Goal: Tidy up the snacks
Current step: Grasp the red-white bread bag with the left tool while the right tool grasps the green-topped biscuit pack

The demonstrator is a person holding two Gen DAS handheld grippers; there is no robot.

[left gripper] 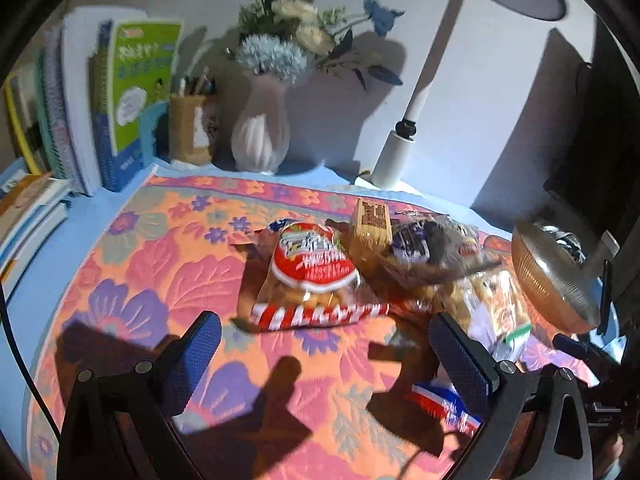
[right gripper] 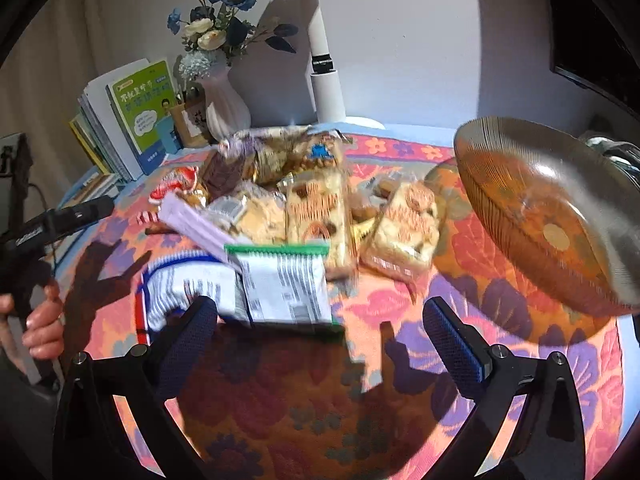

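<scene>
A pile of snack packets lies on the floral cloth (left gripper: 160, 280). In the left wrist view a red-and-white packet (left gripper: 312, 276) lies in front of my open, empty left gripper (left gripper: 324, 344), with a brown bar (left gripper: 370, 226) and darker packets (left gripper: 432, 252) behind it. In the right wrist view a white packet with a green edge (right gripper: 280, 284) and a blue-striped packet (right gripper: 184, 288) lie just ahead of my open, empty right gripper (right gripper: 320, 320). Biscuit packets (right gripper: 316, 216) lie behind. A tilted amber glass bowl (right gripper: 548, 216) sits at the right; it also shows in the left wrist view (left gripper: 552, 276).
At the back stand a row of books (left gripper: 120, 104), a pen holder (left gripper: 192, 128), a white vase with flowers (left gripper: 260, 136) and a white lamp (left gripper: 400, 152). The left gripper's handle and the hand on it (right gripper: 44, 320) show at the left of the right wrist view.
</scene>
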